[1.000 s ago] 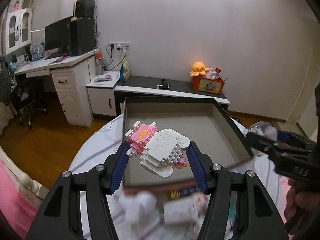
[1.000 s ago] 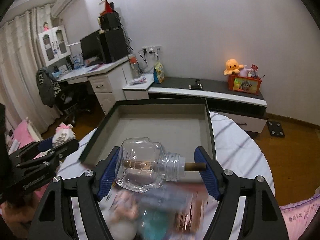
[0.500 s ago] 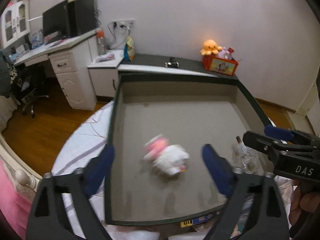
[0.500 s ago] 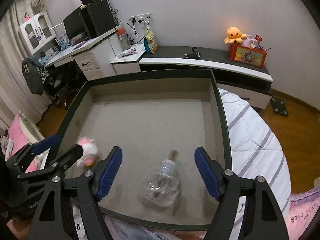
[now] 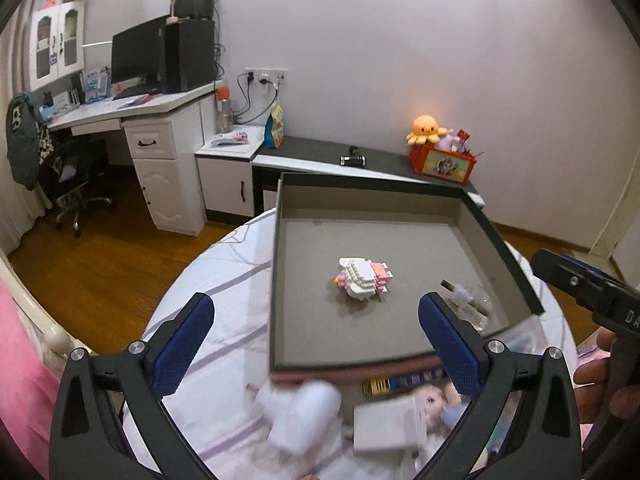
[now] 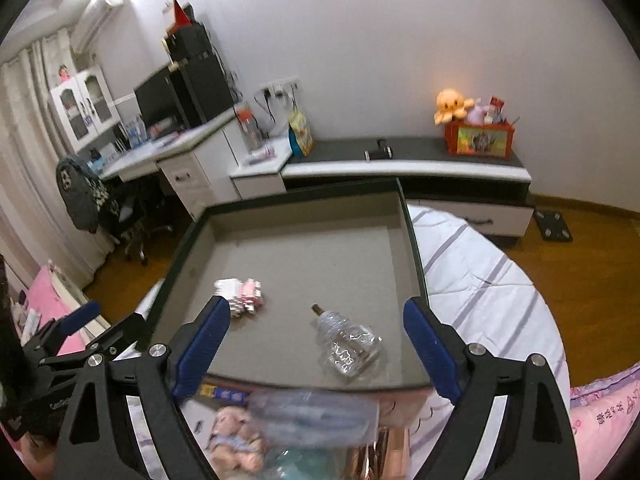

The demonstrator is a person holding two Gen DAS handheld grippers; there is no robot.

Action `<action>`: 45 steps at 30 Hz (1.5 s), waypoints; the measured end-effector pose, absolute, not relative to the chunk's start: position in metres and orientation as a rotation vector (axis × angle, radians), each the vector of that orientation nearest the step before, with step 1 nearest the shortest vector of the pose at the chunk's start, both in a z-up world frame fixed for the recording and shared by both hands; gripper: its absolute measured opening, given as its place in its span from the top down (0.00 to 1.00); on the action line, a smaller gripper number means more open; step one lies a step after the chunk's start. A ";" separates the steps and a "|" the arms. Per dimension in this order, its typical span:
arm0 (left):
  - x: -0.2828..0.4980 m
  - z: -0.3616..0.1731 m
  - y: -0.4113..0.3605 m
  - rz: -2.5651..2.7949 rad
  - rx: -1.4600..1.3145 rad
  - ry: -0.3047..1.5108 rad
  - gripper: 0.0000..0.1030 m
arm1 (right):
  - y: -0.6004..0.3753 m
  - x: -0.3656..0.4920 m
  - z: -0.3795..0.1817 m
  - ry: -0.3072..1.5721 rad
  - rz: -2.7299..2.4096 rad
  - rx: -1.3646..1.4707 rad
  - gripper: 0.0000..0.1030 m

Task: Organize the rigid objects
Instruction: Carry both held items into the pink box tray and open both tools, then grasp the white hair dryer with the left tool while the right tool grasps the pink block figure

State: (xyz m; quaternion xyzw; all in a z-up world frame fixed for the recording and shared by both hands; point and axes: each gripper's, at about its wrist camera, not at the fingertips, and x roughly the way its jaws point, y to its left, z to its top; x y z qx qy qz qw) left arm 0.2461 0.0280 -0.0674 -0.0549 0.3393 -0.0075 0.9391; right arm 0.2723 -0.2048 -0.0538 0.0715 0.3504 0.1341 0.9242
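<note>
A shallow dark box with a grey floor (image 5: 400,340) (image 6: 304,252) lies on the round bed. A pink and white brick figure (image 5: 363,279) (image 6: 240,295) lies in it on its side. A clear glass bottle with a cork (image 6: 347,344) (image 5: 470,300) lies in it near the right wall. My left gripper (image 5: 316,340) is open and empty, just before the box's near edge. My right gripper (image 6: 316,348) is open and empty above the near edge, with the bottle between its fingers in view.
Blurred loose things lie on the bed in front of the box: a white plush (image 5: 304,408), a white carton (image 5: 386,424), a doll (image 6: 236,436), a clear bag (image 6: 316,416). Desk (image 5: 132,112) and low cabinet (image 6: 400,168) stand beyond.
Both grippers let go of their loads into the box and drew back towards me. The brick figure and the bottle now lie still on the box floor.
</note>
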 end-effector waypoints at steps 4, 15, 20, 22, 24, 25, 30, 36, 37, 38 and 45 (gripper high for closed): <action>0.212 -0.061 0.036 0.001 -0.119 0.656 0.00 | -0.206 0.229 -0.042 0.636 0.251 0.122 0.13; 0.137 -0.069 0.042 0.024 -0.125 0.631 0.00 | -0.215 0.143 -0.038 0.550 0.134 0.072 0.13; 0.113 -0.070 0.033 0.022 -0.118 0.617 0.00 | -0.217 0.122 -0.047 0.558 0.122 0.084 0.13; 0.109 -0.067 0.028 0.025 -0.104 0.607 0.00 | -0.217 0.117 -0.049 0.561 0.116 0.076 0.13; 0.105 -0.066 0.027 0.024 -0.109 0.602 0.00 | -0.218 0.111 -0.049 0.561 0.112 0.080 0.13; 0.103 -0.065 0.027 0.025 -0.112 0.599 0.00 | -0.220 0.110 -0.049 0.564 0.108 0.086 0.13; 0.100 -0.069 0.029 0.035 -0.111 0.611 0.00 | -0.224 0.105 -0.052 0.570 0.092 0.081 0.13; 0.106 -0.080 0.029 0.054 -0.085 0.642 0.00 | -0.226 0.108 -0.067 0.620 0.074 0.064 0.13; 0.108 -0.083 0.029 0.057 -0.081 0.648 0.00 | -0.228 0.110 -0.072 0.637 0.068 0.063 0.13; 0.111 -0.087 0.030 0.065 -0.076 0.662 0.00 | -0.230 0.114 -0.079 0.664 0.056 0.061 0.13; 0.135 -0.110 0.037 0.112 -0.078 0.721 0.00 | -0.236 0.136 -0.117 0.794 0.052 0.059 0.13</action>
